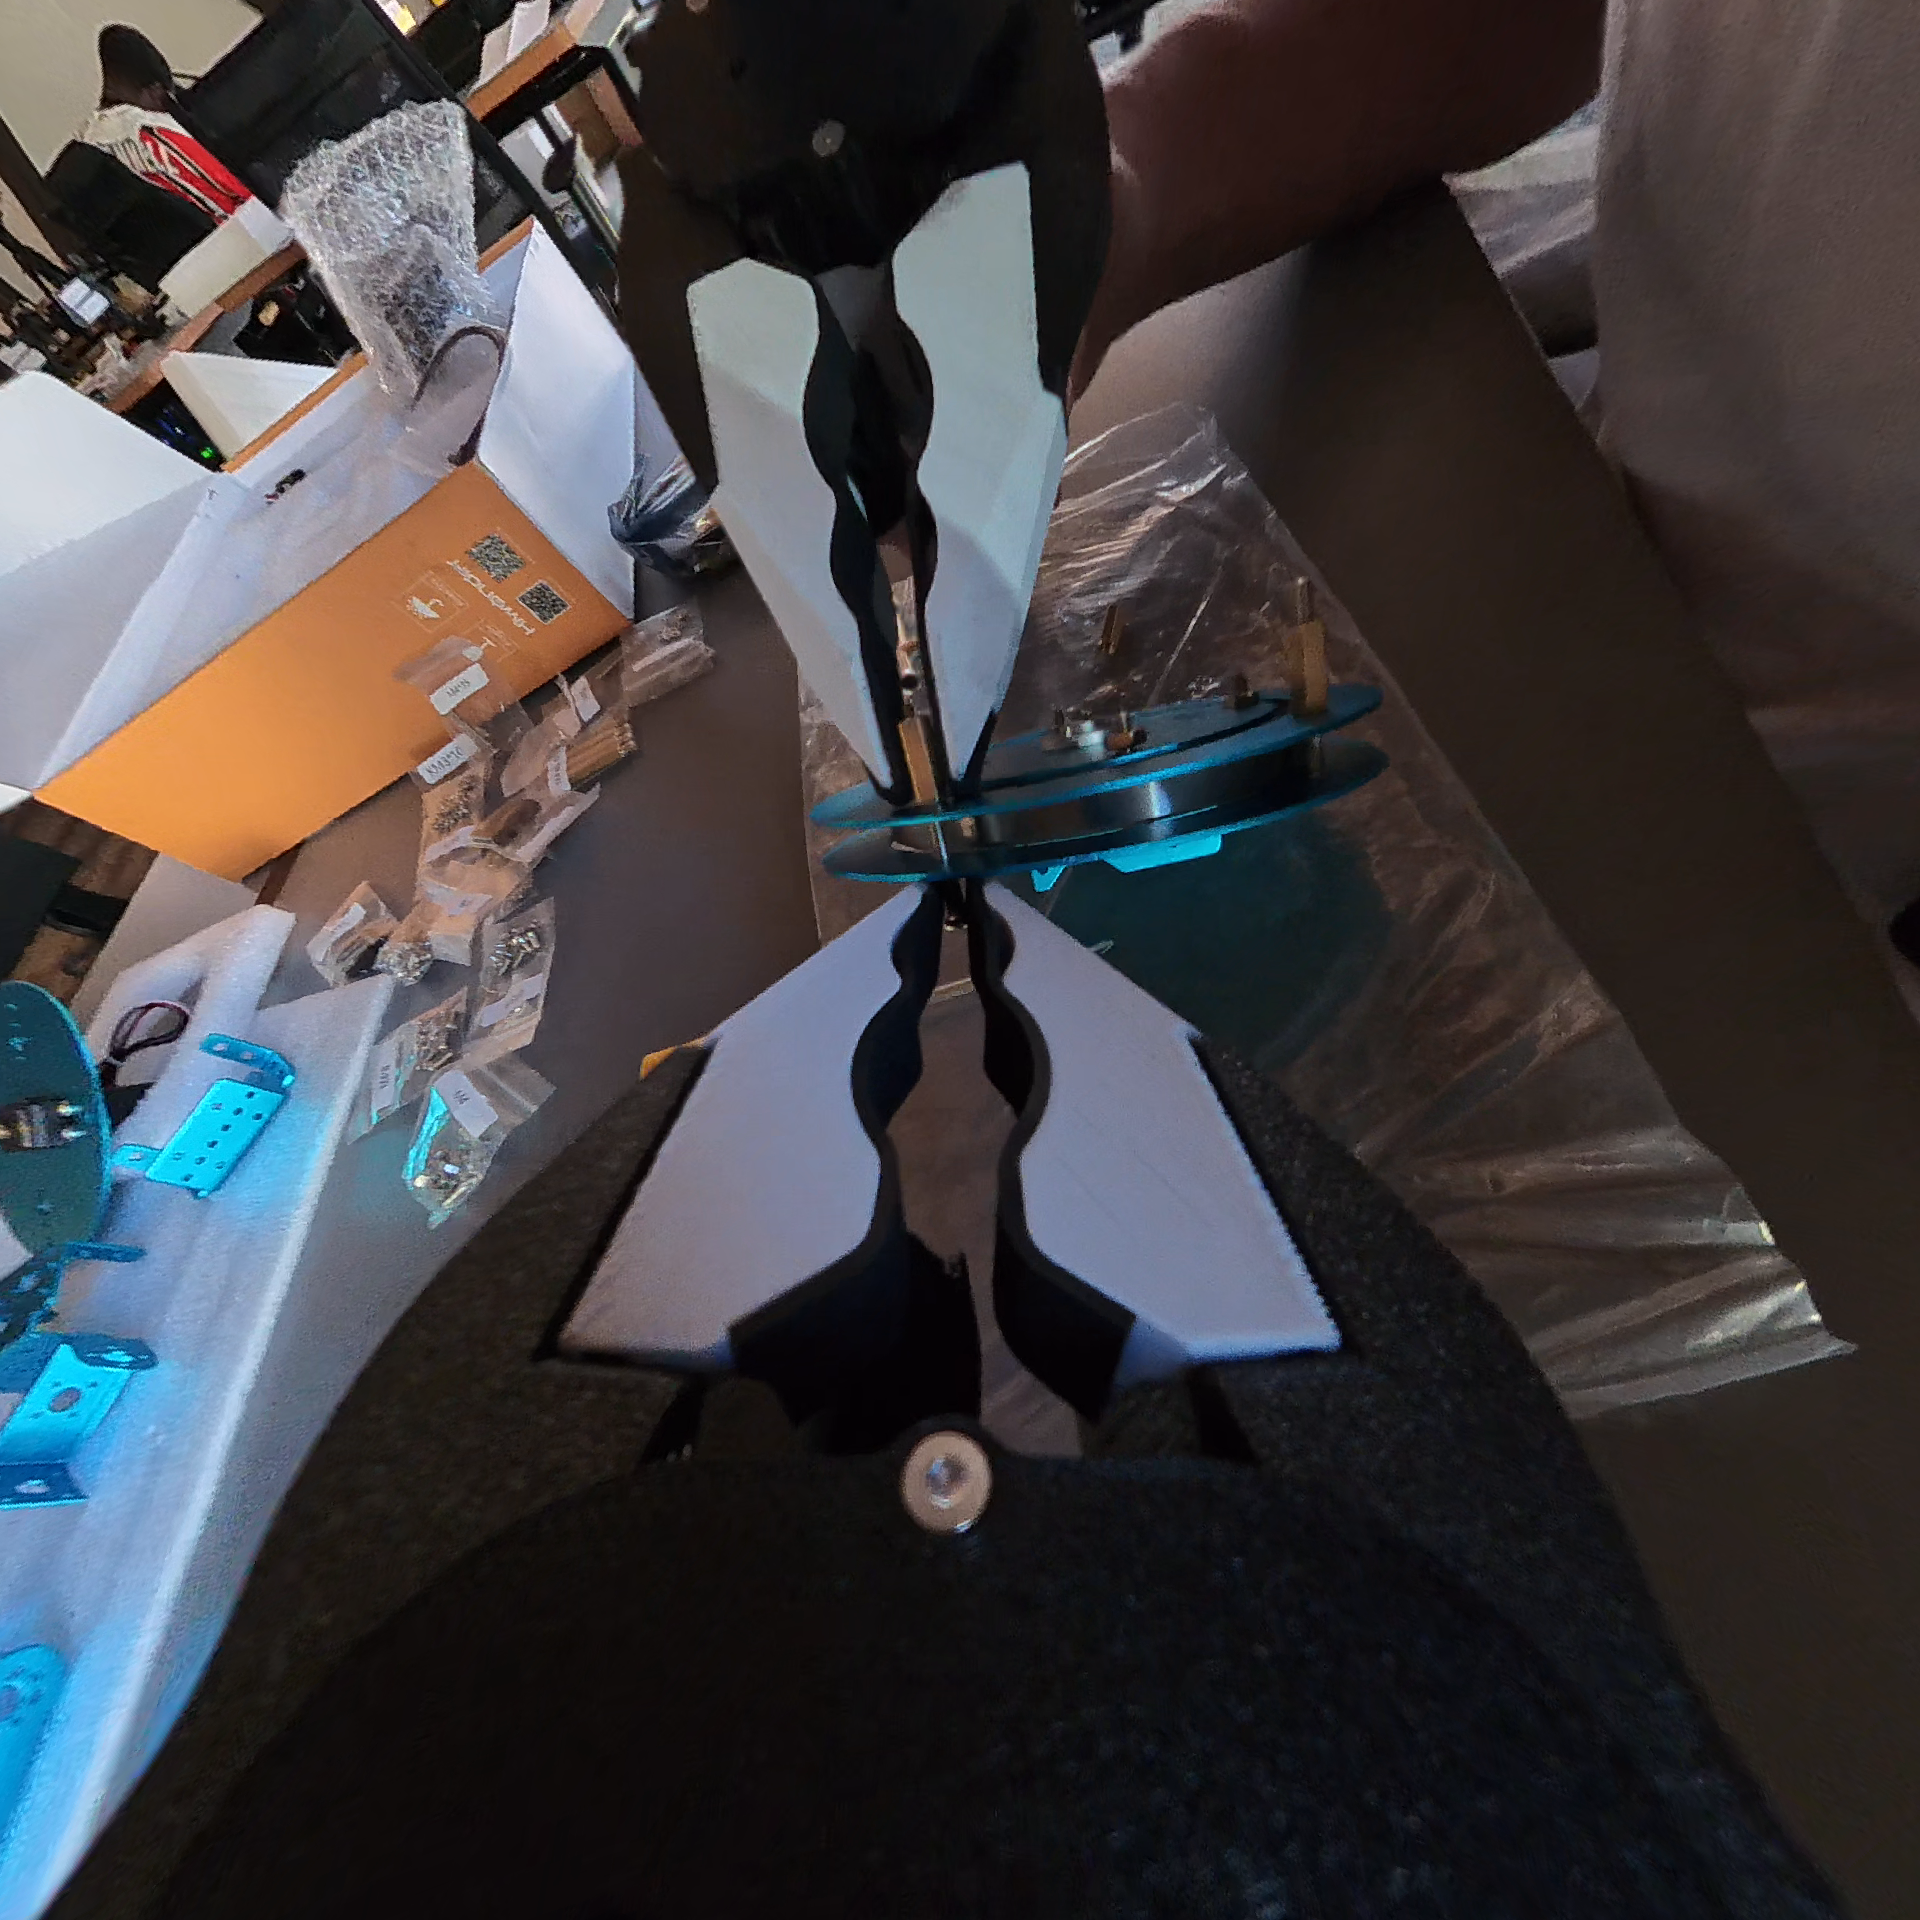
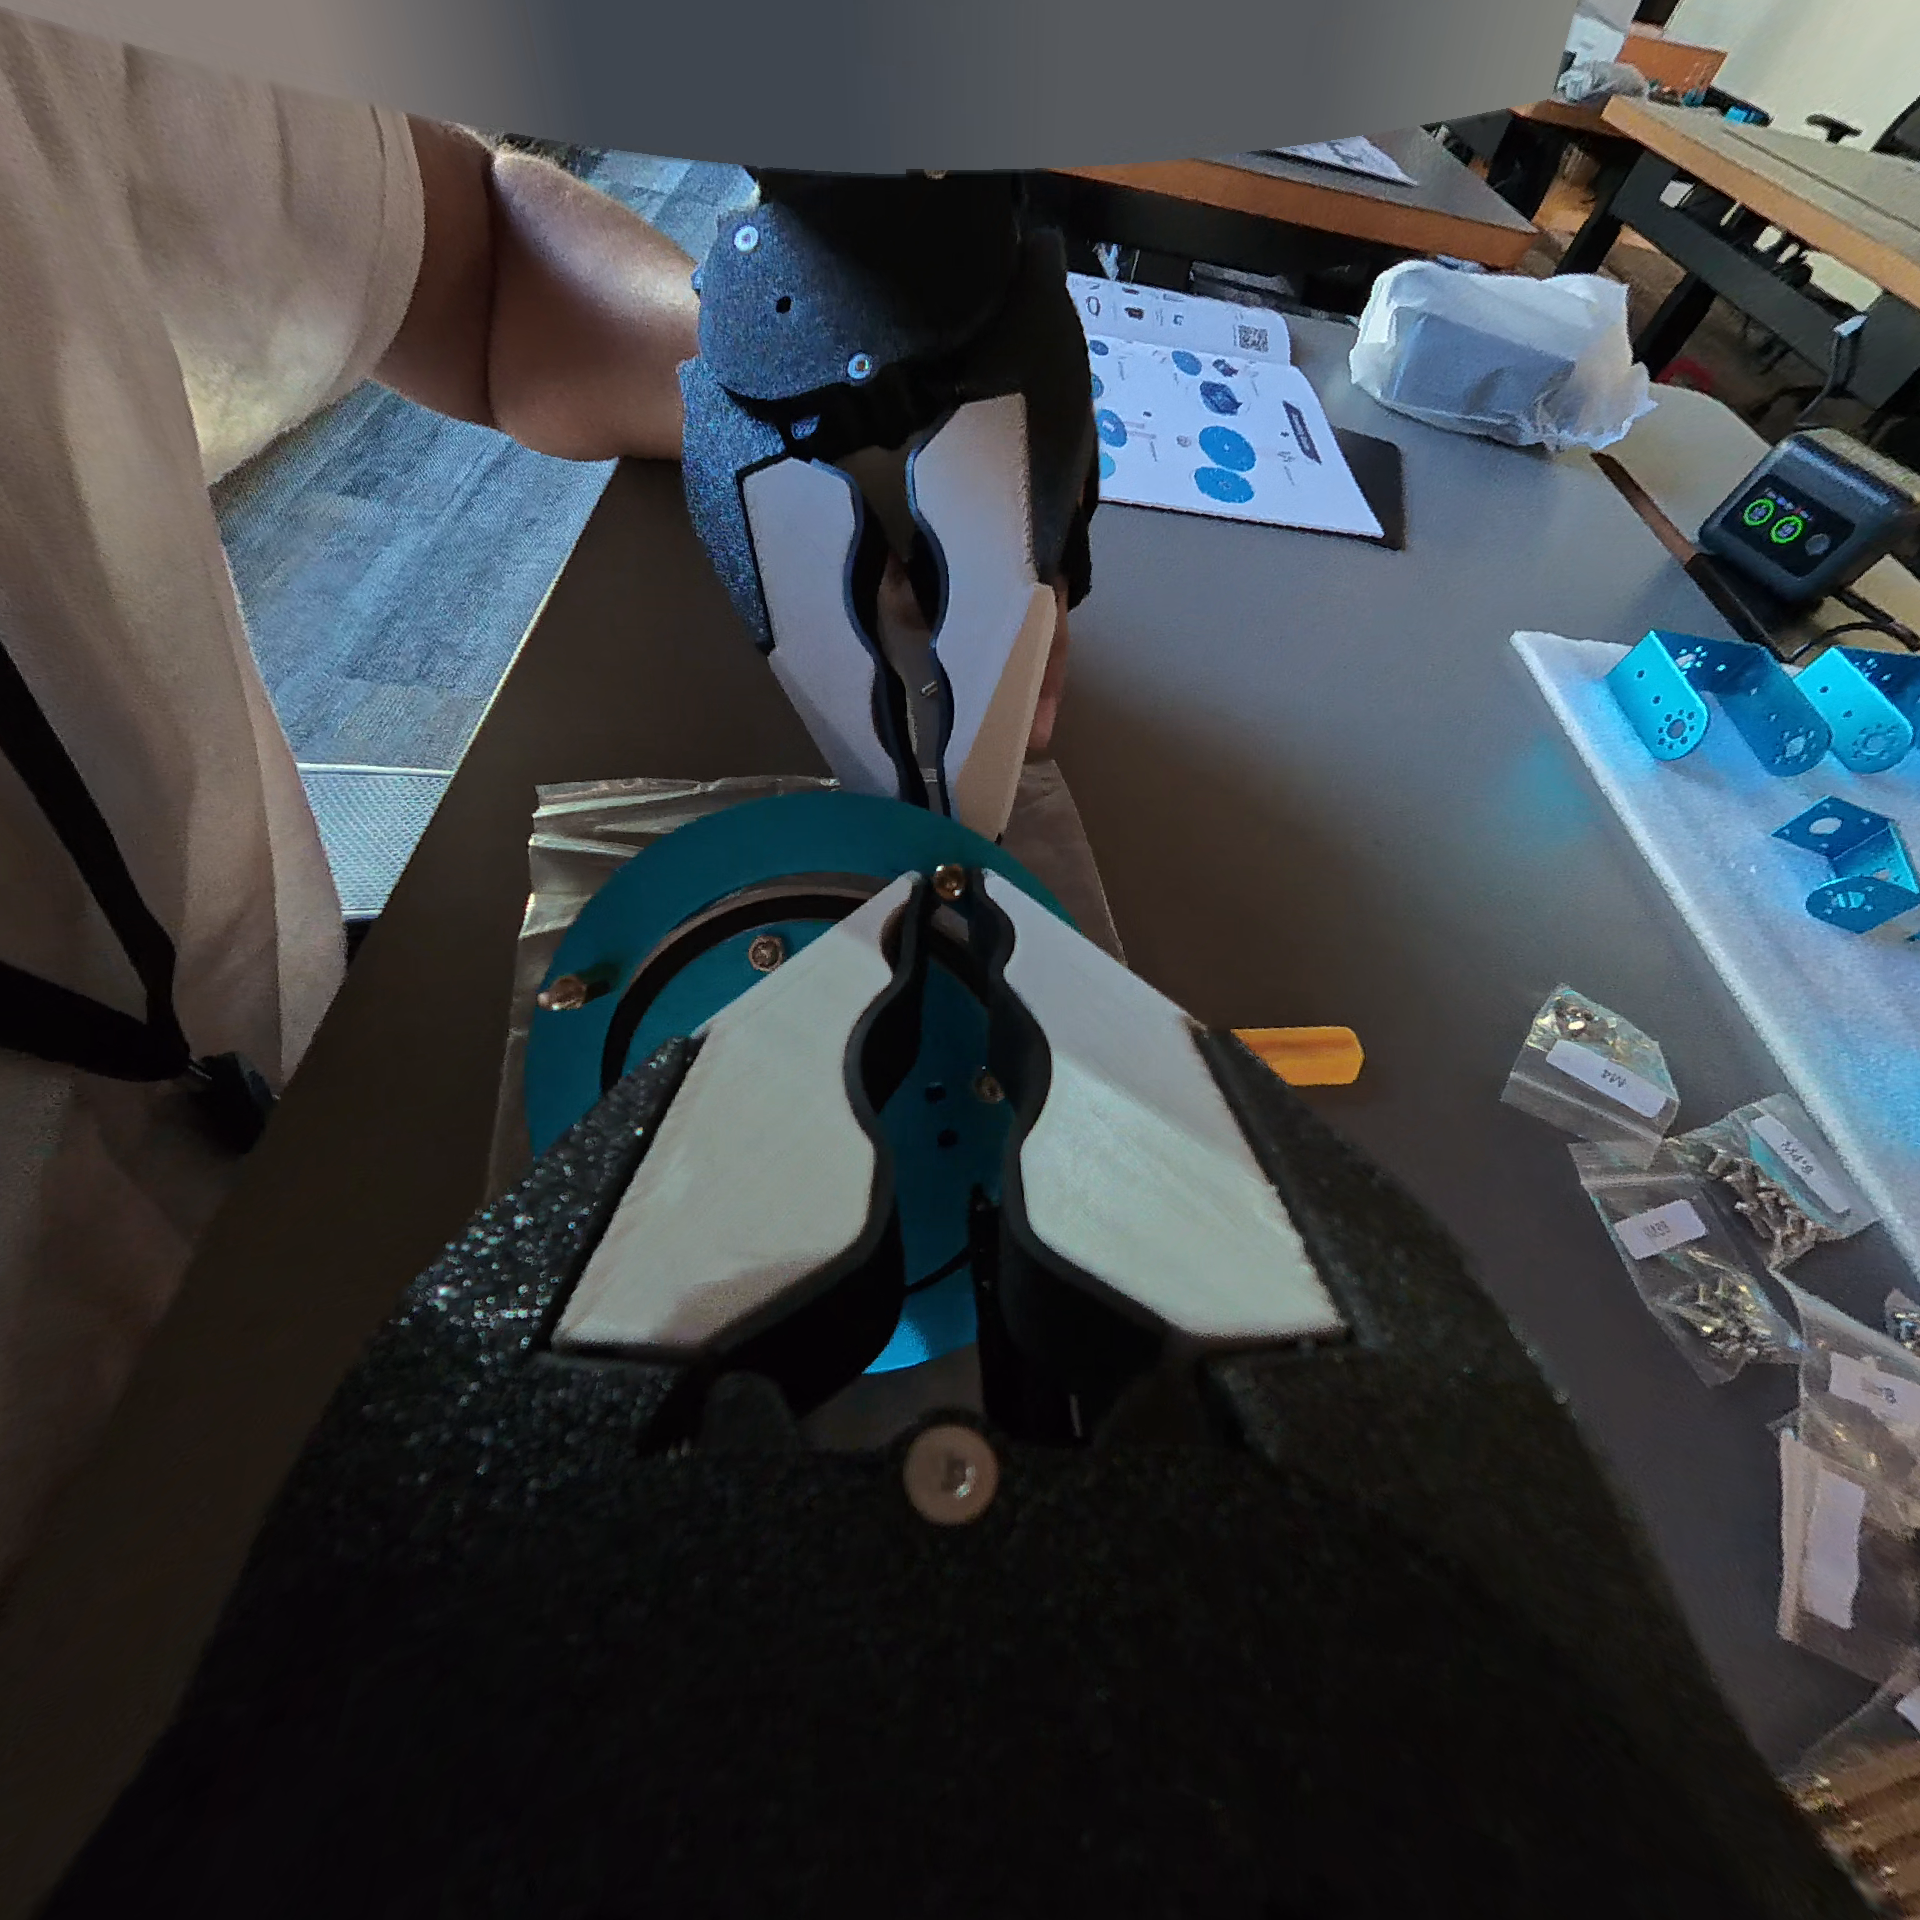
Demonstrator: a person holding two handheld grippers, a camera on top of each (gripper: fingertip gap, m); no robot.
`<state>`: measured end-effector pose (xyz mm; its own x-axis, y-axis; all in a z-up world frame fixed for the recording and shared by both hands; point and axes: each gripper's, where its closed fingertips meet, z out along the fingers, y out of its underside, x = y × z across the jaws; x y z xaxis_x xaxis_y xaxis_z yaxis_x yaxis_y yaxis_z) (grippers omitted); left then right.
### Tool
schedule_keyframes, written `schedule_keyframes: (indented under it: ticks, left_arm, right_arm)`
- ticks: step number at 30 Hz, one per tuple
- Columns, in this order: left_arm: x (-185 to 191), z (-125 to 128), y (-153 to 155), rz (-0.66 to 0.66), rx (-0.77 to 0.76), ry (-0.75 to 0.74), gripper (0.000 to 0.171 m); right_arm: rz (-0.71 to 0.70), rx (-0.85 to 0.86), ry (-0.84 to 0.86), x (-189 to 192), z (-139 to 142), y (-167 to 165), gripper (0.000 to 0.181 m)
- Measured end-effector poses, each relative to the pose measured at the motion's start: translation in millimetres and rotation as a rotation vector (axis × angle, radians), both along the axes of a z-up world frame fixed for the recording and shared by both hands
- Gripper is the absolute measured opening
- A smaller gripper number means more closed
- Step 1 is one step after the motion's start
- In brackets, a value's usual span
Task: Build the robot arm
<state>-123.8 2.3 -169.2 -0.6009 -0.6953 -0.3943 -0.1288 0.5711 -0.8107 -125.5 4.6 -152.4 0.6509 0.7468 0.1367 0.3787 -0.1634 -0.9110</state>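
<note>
A blue round two-plate assembly (image 1: 1195, 790) lies on a clear plastic bag (image 1: 1455, 1039) on a dark table (image 2: 1299, 727). Several brass standoffs (image 1: 1304, 665) stand on its top plate. My left gripper (image 1: 958, 899) is shut on the near rim of the assembly. My right gripper (image 1: 928, 769) comes in from above, opposite it, and is shut on a brass standoff (image 1: 916, 743) at that rim. In the right wrist view the right gripper (image 2: 951, 894) pinches that standoff (image 2: 948, 881) over the blue plate (image 2: 623, 935), and the left gripper (image 2: 932, 805) clamps the far rim.
An open orange and white box (image 1: 312, 665) and several small bags of screws (image 1: 488, 831) lie left. Blue metal brackets (image 2: 1766, 707) sit on white foam (image 2: 1766, 914). An instruction sheet (image 2: 1226, 416), a small device with a screen (image 2: 1797, 520) and a yellow handle (image 2: 1299, 1055) are on the table. A person's arm (image 2: 551, 312) is close. Less than 4 cm separates the two grippers' tips.
</note>
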Motion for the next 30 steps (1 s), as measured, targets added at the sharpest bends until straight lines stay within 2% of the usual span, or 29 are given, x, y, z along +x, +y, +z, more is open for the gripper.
schedule_keyframes:
  ticks: [1,3,6,10,14,16,18,20,27,30]
  left_arm:
    - [0.6,1.5,-0.7,0.004,-0.021,0.006,0.003]
    - [2.8,6.6,-2.1,0.021,-0.085,0.027,0.002]
    - [3.2,17.9,-8.1,0.015,-0.279,0.142,0.002]
    - [4.5,22.3,-20.6,-0.006,-0.408,0.399,0.002]
    - [5.5,28.9,-35.4,-0.022,-0.419,0.623,0.002]
    - [12.0,32.0,-37.8,-0.007,-0.362,0.643,0.002]
    - [19.0,33.6,-39.9,0.008,-0.236,0.589,0.002]
    - [26.1,34.1,-40.8,0.041,-0.052,0.486,0.002]
    - [49.4,35.6,-37.5,0.212,0.806,-0.098,0.002]
    - [54.5,38.1,-39.6,0.259,1.184,-0.372,0.001]
  right_arm:
    - [-0.002,-0.019,0.020,0.5,1.0,-0.7,0.004]
    - [-0.013,-0.032,0.043,2.8,4.8,-2.1,0.004]
    - [0.000,0.071,-0.021,4.6,13.6,-8.6,0.005]
    - [-0.022,0.107,-0.206,9.9,18.4,-17.4,0.007]
    - [-0.026,0.246,-0.504,14.3,23.3,-32.1,0.007]
    - [-0.028,0.265,-0.620,20.7,23.2,-37.3,0.006]
    - [-0.021,0.237,-0.624,27.7,22.9,-41.1,0.005]
    - [-0.010,0.169,-0.527,34.7,22.8,-42.9,0.005]
    - [-0.016,-0.206,-0.036,54.8,19.8,-44.9,0.004]
    - [-0.028,-0.445,0.195,57.6,18.5,-49.8,0.005]
